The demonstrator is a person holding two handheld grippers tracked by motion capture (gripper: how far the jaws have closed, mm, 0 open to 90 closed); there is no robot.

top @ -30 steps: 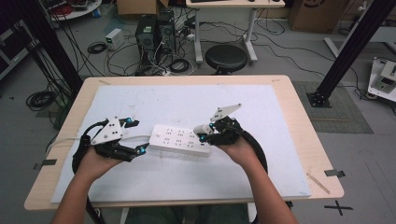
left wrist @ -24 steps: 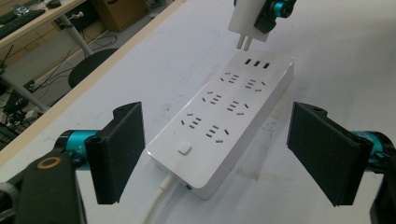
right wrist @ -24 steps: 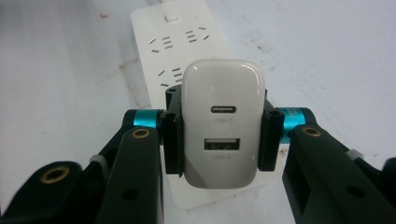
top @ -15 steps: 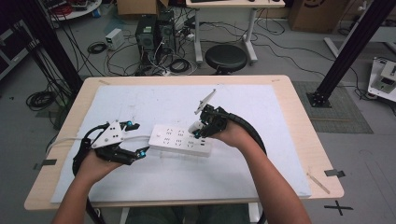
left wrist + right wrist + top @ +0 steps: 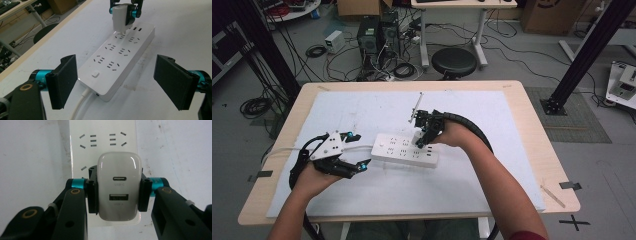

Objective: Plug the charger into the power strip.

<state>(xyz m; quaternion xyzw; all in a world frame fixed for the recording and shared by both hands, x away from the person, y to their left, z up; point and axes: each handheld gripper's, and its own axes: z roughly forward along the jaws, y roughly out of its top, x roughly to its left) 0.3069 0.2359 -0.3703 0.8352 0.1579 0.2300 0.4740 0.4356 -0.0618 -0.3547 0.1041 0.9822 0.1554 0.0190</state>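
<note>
A white power strip [image 5: 404, 149] lies flat on the mat in the middle of the table, its cord [image 5: 79, 103] leading off at its near left end. My right gripper [image 5: 420, 139] points down over the strip's right part, shut on a white USB charger [image 5: 118, 170]. In the left gripper view the charger [image 5: 119, 18] hangs with its prongs just above the far sockets; I cannot tell whether they touch. My left gripper [image 5: 359, 150] rests at the strip's left end, open, its pads [image 5: 63, 81] standing either side of that end without touching it.
A pale mat [image 5: 362, 110] covers most of the wooden table [image 5: 532, 125]. Beyond the far edge stand a black stool [image 5: 454, 62], computer towers [image 5: 377, 37] and loose floor cables. A black post [image 5: 584, 55] rises at the right.
My right hand has carried the charger leftward from the strip's right end to above its sockets and turned the gripper to point down. The left gripper and the strip have stayed put.
</note>
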